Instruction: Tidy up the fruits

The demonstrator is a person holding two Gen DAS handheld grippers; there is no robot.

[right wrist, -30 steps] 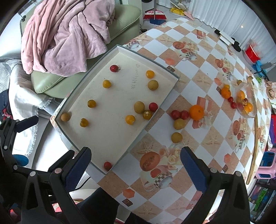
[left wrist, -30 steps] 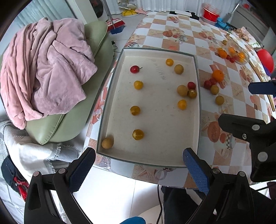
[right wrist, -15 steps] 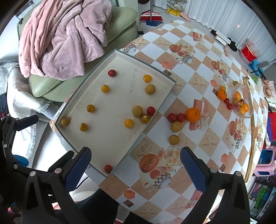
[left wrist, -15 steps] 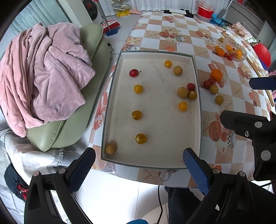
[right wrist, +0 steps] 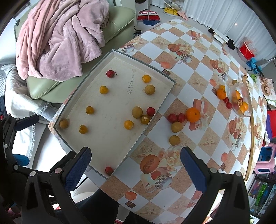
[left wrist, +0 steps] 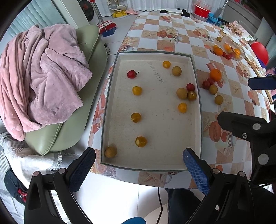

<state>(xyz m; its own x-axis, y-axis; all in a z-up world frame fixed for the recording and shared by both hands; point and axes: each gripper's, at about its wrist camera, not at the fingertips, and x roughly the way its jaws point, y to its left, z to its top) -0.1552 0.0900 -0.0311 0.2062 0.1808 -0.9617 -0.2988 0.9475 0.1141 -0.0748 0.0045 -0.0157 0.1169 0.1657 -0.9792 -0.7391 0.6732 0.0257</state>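
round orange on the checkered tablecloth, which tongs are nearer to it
Right. The right tongs hover open over the table edge below the round orange; the left tongs hang open farther off, across the tray.

The only writing I can find is a short line of faint handwritten digits on the pale floor of the tray (left wrist: 155,120), near its far end, too small and smudged for me to read for certain.

Checkered tablecloth table (left wrist: 172,34), green sofa (left wrist: 69,127) draped with pink blanket (left wrist: 43,77), white tiled floor (left wrist: 117,22), white curtains (right wrist: 215,15)
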